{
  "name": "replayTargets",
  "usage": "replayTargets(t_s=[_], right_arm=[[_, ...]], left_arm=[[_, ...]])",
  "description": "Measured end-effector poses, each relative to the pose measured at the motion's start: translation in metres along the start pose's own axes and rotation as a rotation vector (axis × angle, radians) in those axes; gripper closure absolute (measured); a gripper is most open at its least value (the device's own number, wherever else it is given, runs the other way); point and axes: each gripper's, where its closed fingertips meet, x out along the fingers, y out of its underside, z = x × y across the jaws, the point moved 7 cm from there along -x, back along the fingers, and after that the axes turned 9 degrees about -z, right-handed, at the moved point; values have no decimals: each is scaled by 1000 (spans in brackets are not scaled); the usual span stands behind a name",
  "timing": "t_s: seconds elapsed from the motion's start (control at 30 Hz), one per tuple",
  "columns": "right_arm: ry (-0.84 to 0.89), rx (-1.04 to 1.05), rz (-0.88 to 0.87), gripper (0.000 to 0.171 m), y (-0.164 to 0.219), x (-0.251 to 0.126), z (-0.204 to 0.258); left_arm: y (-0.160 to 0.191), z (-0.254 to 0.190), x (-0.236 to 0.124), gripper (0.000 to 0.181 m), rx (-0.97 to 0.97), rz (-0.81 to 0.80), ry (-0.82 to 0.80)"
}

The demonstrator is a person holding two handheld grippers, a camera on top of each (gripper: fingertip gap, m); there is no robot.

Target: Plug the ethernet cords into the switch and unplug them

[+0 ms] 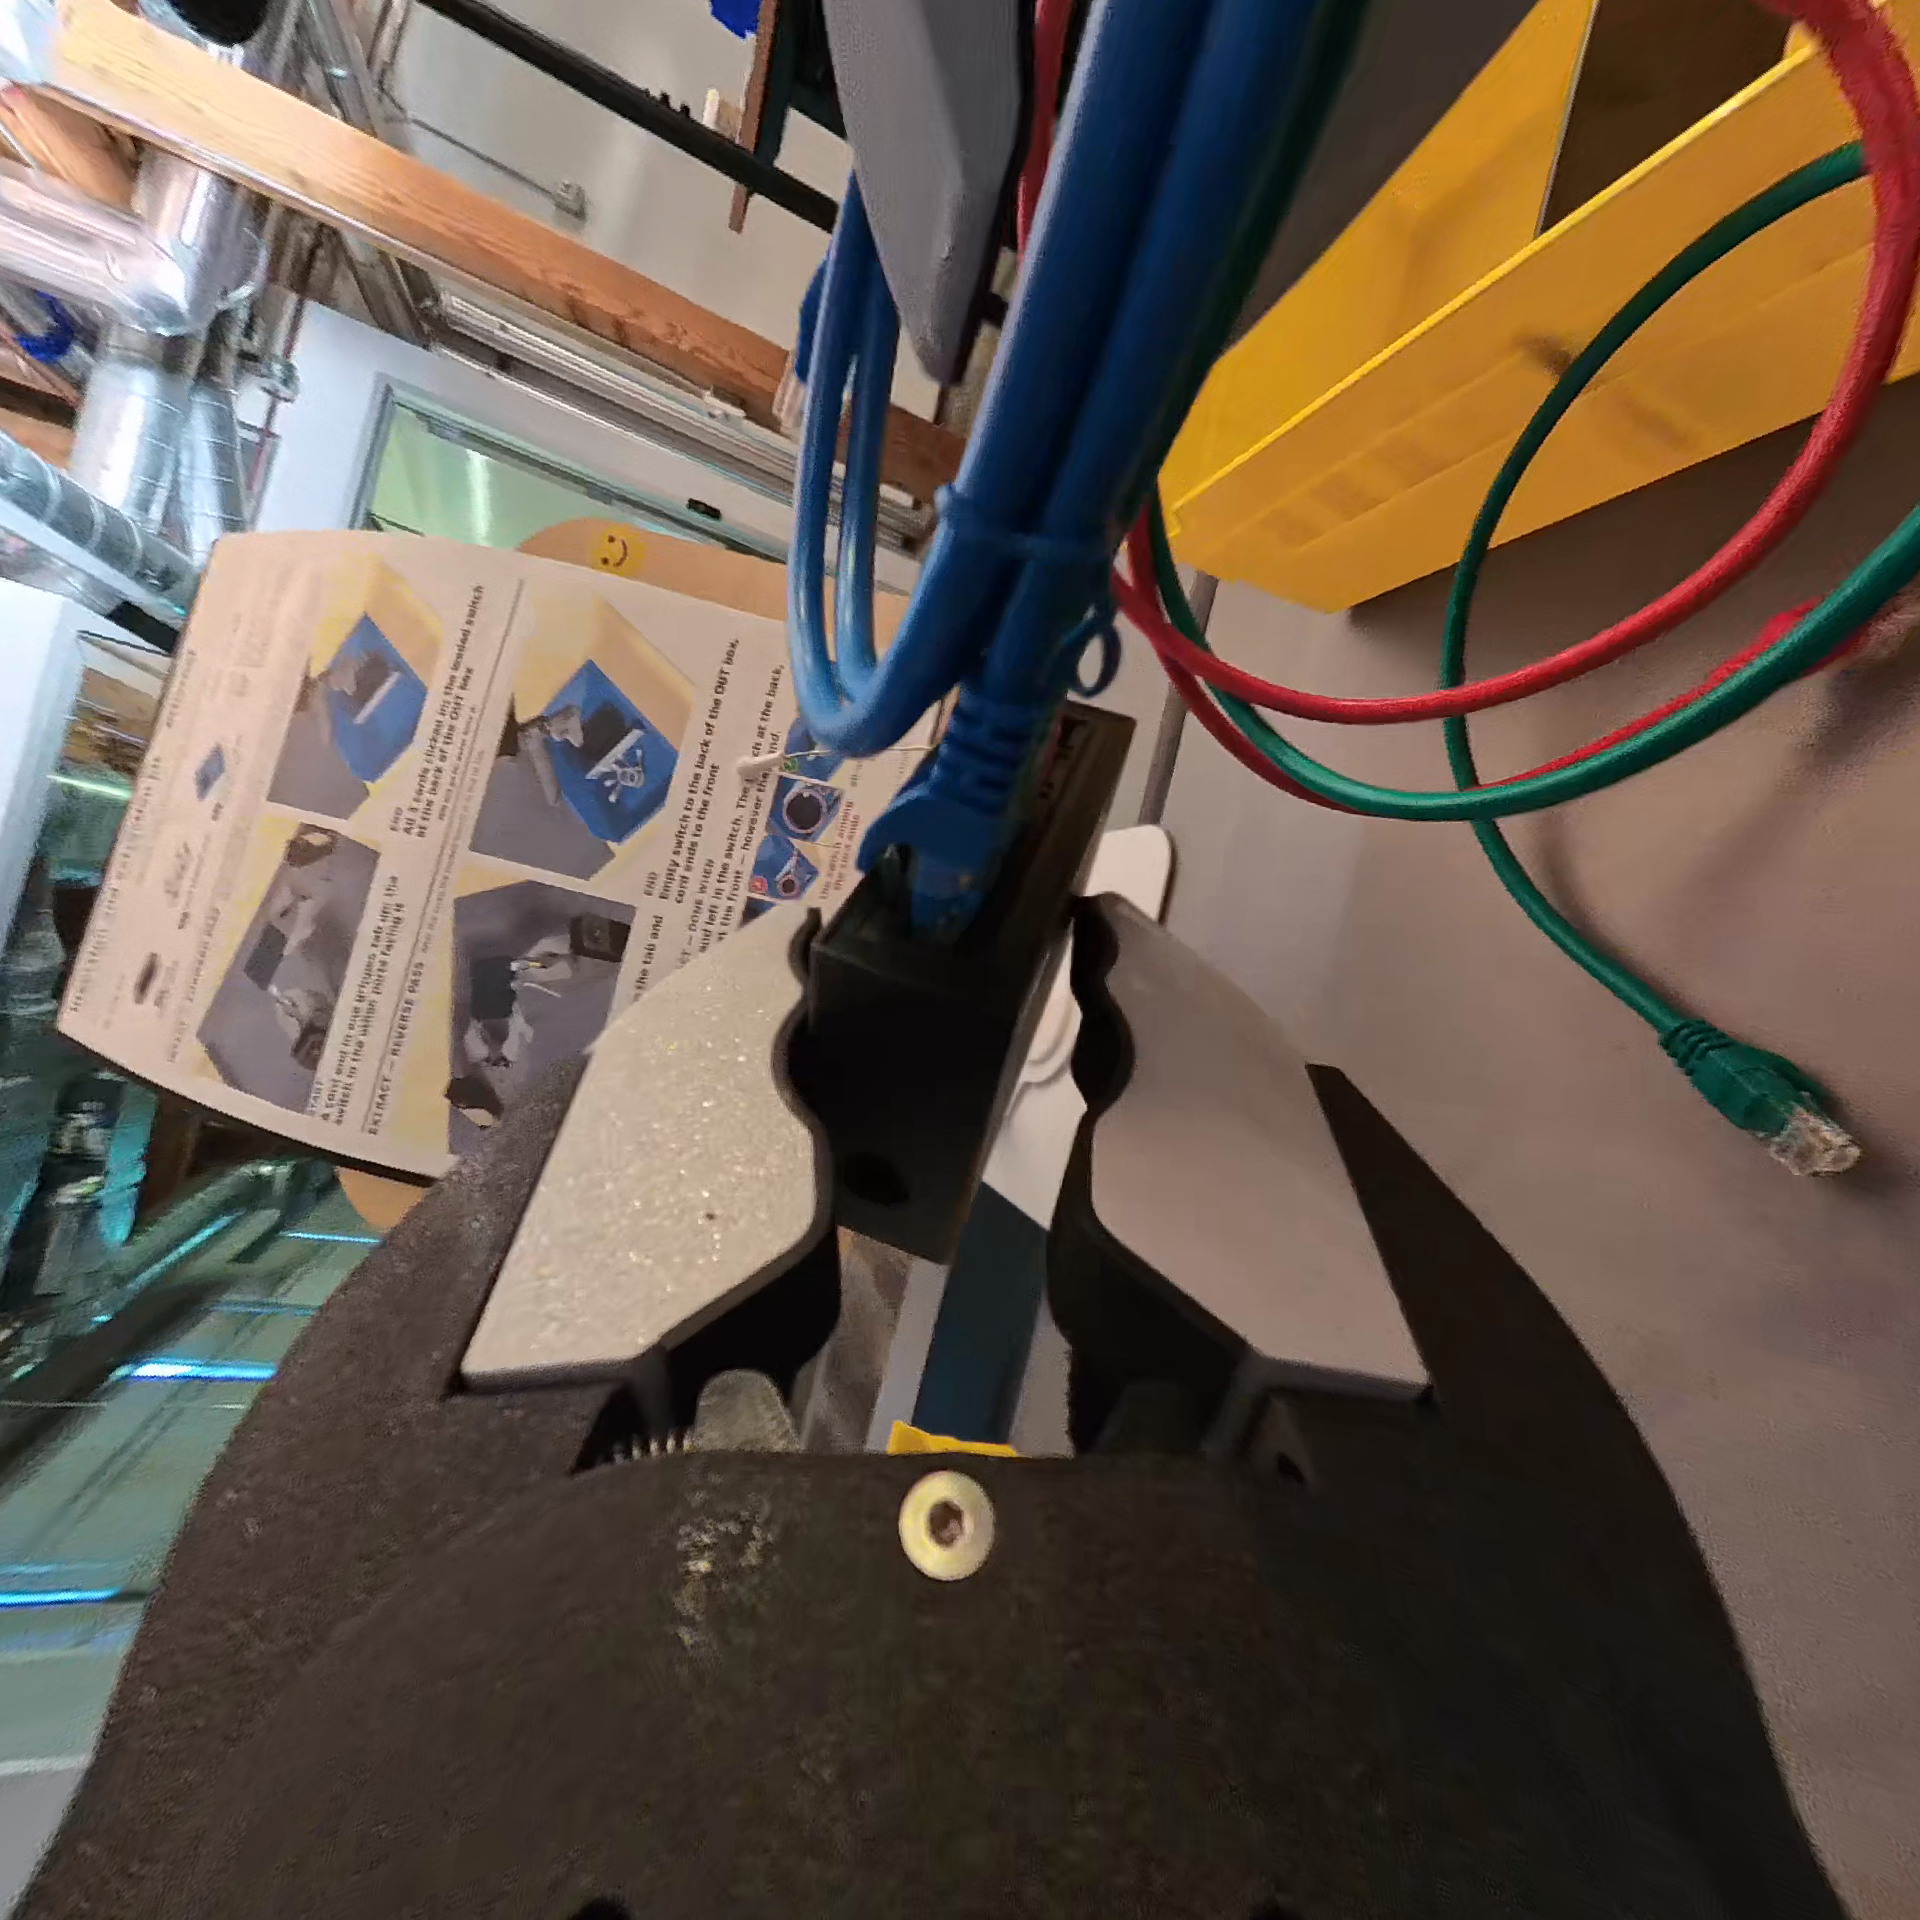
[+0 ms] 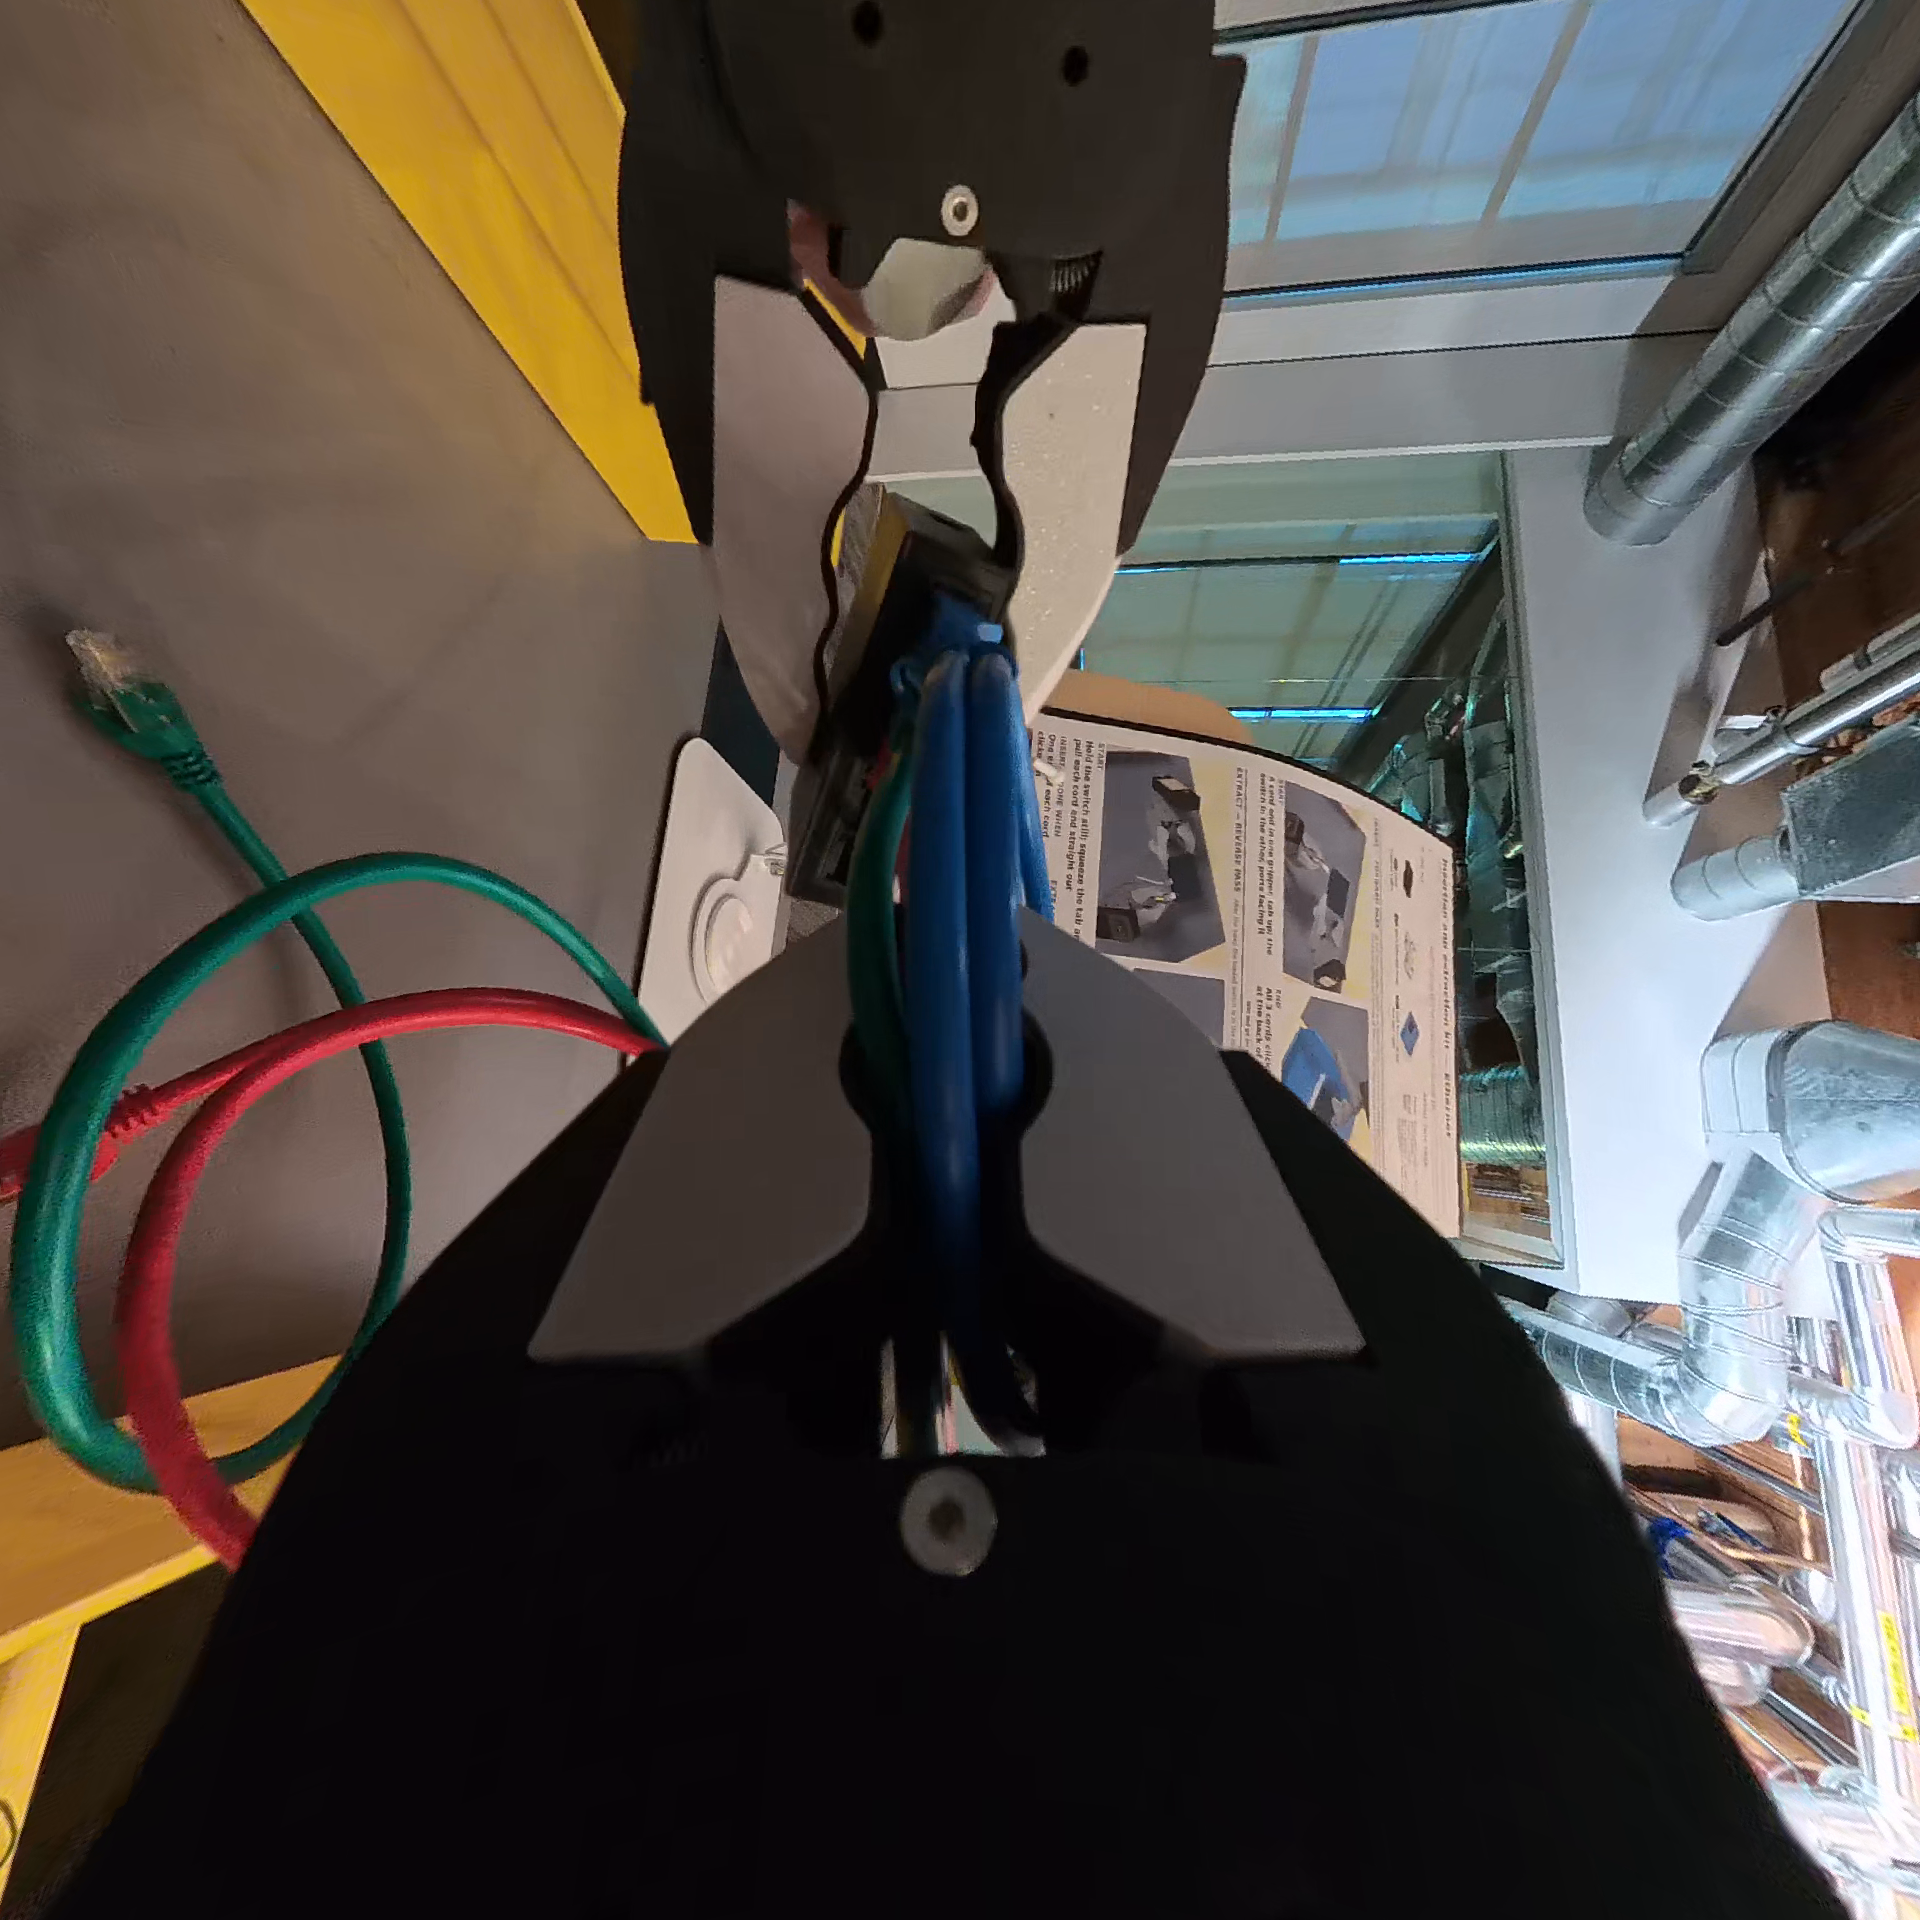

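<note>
The blue cord point(image 1: 977, 821) is plugged into the switch point(image 1: 935, 1039), with its plug seated in a port at the end nearest the left claw's fingers. The green cord point(image 1: 1756, 1096) lies loose on the grey table point(image 1: 1558, 1351), its clear plug bare and well apart from the switch. The red cord point(image 1: 1455, 686) loops across the table with the green one; its plug end shows in the right wrist view, unplugged as well. So one of three cords looks plugged in, two are left, and after that comes all the unplugging.

The left claw point(image 1: 940, 1049) is closed on the switch body, gripping it on both sides and holding it up off the table. The right claw point(image 2: 940, 1049) is nearly closed around the bundled blue cord, a little way back from the plug. A green strand runs through the same gap, though it is hard to say whether it is gripped or only passing. A yellow bin point(image 1: 1455, 364) sits on the table behind the cords.
</note>
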Motion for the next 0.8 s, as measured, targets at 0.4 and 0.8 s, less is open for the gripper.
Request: replayTargets(t_s=[0.4, 0.8], right_arm=[[-34, -52, -15, 156, -8, -1, 3], [-37, -67, -2, 155, -6, -1, 3]], left_arm=[[5, -7, 1, 141, -59, 22, 111], [6, -12, 2, 151, -33, 27, 144]])
